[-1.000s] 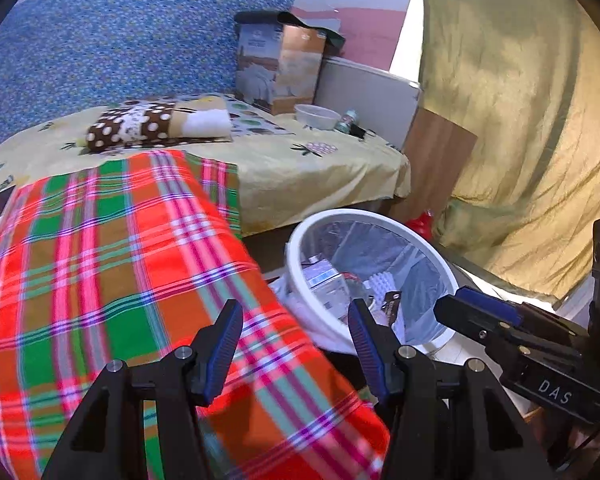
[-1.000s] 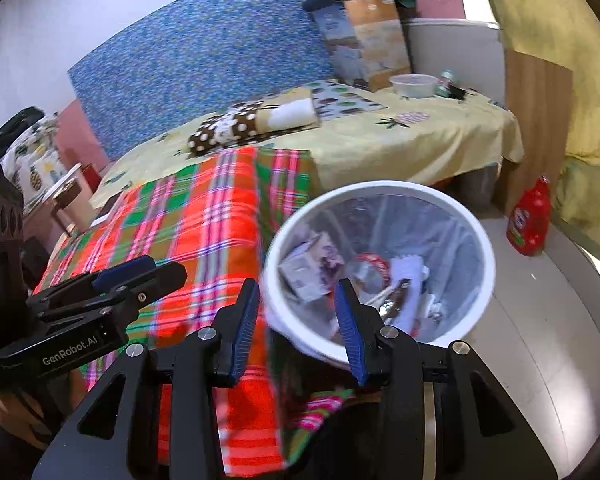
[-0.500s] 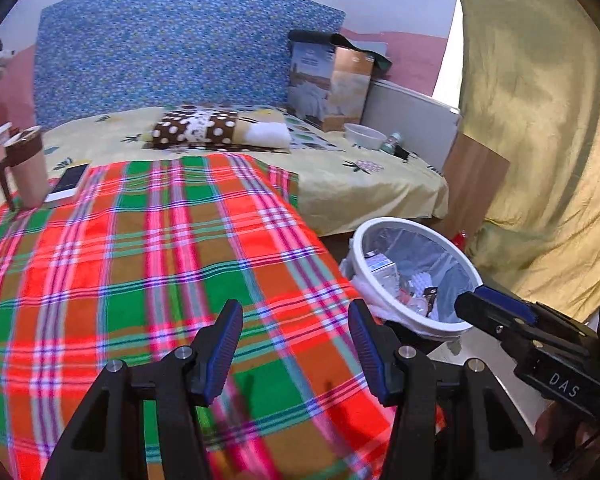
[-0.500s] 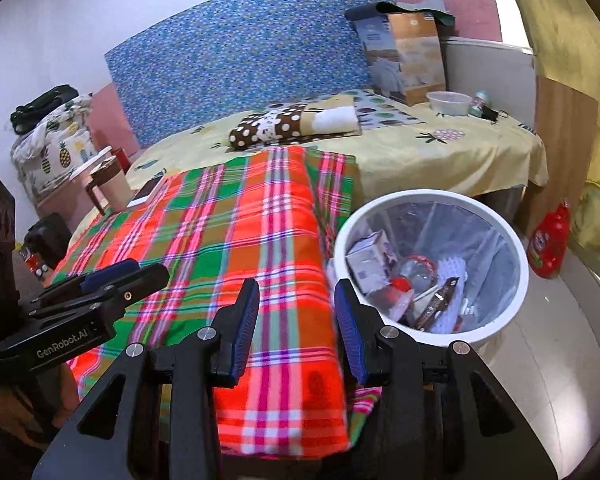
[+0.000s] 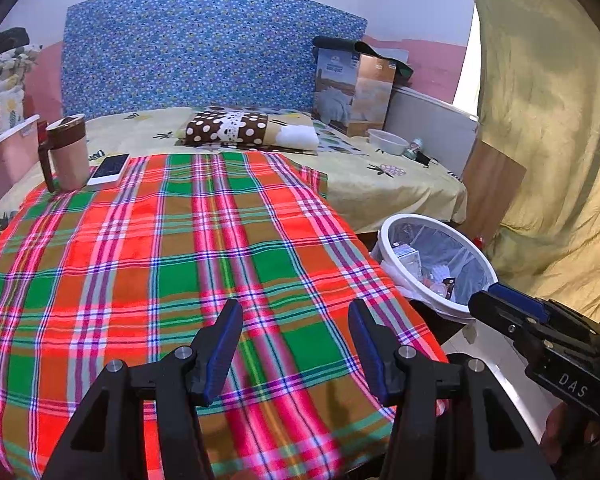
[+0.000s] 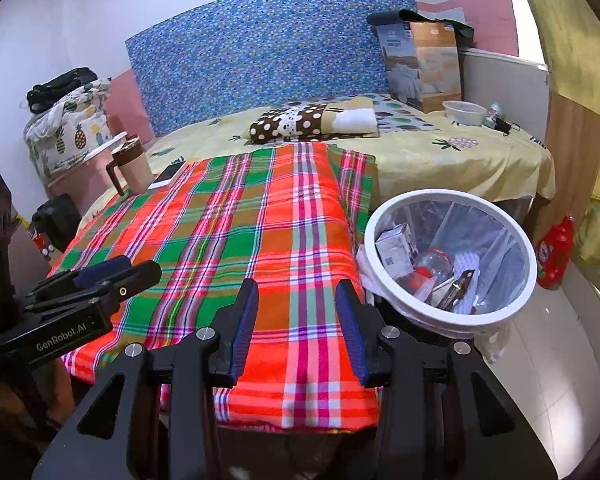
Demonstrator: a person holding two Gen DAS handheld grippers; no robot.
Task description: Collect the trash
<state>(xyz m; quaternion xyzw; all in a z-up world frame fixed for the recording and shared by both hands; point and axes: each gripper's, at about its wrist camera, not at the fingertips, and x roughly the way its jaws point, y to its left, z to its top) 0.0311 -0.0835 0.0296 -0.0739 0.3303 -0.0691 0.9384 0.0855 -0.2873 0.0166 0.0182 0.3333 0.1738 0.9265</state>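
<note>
A white-rimmed trash bin [image 5: 385,240] [image 6: 370,236] with a clear liner stands on the floor at the right edge of the plaid-covered surface. It holds a small carton [image 6: 394,246], a clear bottle with a red cap [image 6: 432,266] and wrappers. My left gripper [image 5: 296,312] hovers open over the red and green plaid cloth [image 5: 180,260] with nothing between its fingers. My right gripper [image 6: 297,292] is open and empty too, above the cloth's near edge [image 6: 240,232], left of the bin. Each gripper shows in the other's view: the right [image 5: 500,304], the left [image 6: 120,272].
A brown-handled mug [image 5: 66,152] and a phone [image 5: 110,168] sit at the cloth's far left corner. A polka-dot pillow [image 5: 228,130], a tall box [image 5: 352,92] and a bowl [image 5: 388,140] lie on the bed behind. A red bottle [image 6: 556,252] stands on the floor by the curtain.
Both grippers have drawn back and leftward from the bin, which now looks smaller and further right. The mug and phone have come into view. Both jaws stay as they were.
</note>
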